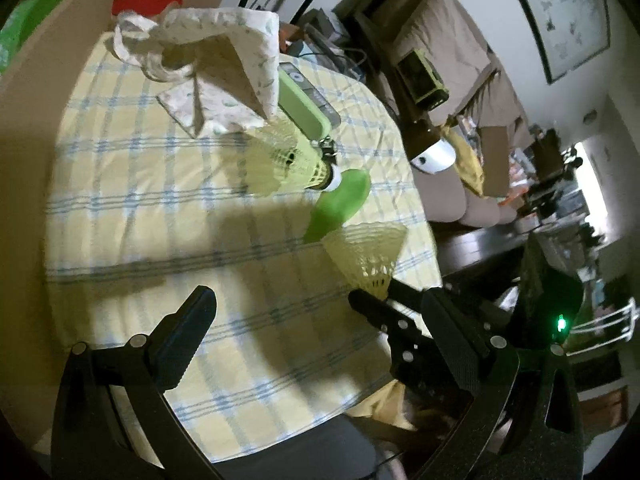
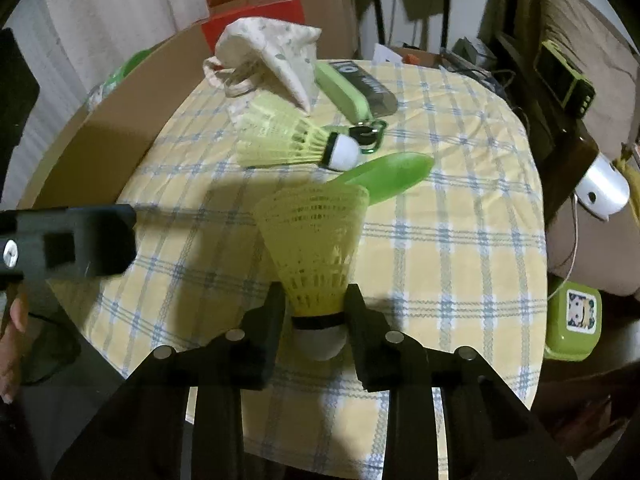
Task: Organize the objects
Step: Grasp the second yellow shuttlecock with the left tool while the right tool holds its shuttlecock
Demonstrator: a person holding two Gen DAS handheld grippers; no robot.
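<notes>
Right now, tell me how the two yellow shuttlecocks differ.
The held shuttlecock stands upright between the right hand-held gripper's fingers, skirt up; the loose shuttlecock lies on its side on the checked tablecloth, touched by no gripper, beside the floral cloth bag. Both have yellow mesh skirts and white caps.

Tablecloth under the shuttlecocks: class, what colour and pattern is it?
The tablecloth is pale yellow with a blue-and-white plaid check, clearest in the right wrist view.

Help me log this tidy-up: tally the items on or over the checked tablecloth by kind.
Shuttlecocks: 2, one lying, one held by the right gripper
Cloth bags: 1
Green cases: 1
Green spoons: 1
Total: 5
</notes>
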